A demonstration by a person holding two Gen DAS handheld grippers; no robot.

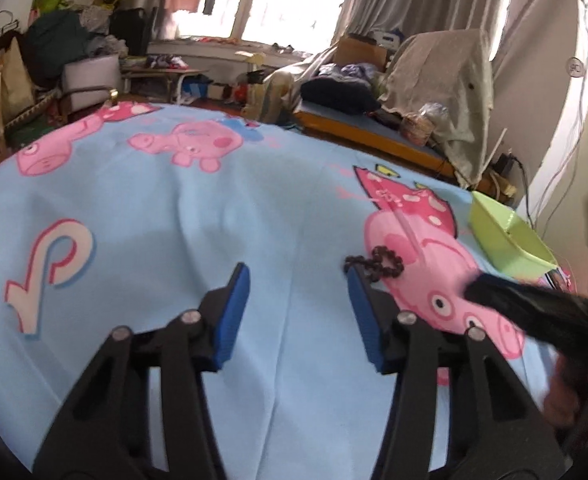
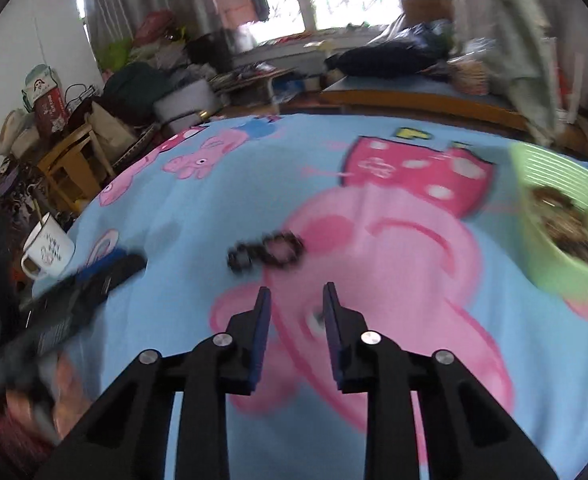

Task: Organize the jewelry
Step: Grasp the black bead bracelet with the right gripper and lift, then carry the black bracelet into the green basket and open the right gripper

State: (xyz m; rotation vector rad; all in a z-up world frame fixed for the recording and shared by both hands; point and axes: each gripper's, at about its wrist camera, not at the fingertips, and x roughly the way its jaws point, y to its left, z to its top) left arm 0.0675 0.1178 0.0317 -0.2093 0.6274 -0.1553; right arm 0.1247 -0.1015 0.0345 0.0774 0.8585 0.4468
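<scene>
A dark beaded bracelet [image 1: 374, 266] lies on the light blue cartoon bedsheet [image 1: 198, 216], just beyond the right fingertip of my left gripper [image 1: 297, 272]. That gripper stands open with only sheet between its blue pads. In the right wrist view the same bracelet [image 2: 270, 254] appears blurred, a little ahead and left of my right gripper [image 2: 297, 288]. Its jaws stand narrowly apart with nothing between them. A green plastic basket [image 1: 510, 240] sits at the right, and brownish jewelry [image 2: 566, 228] lies inside the basket [image 2: 554, 280].
A white enamel mug [image 2: 48, 246] stands off the bed's left edge. Beyond the bed are a wooden chair [image 2: 70, 160], piled bags and clothes, and a low blue-topped platform [image 1: 358, 124]. The other gripper shows blurred at each view's side.
</scene>
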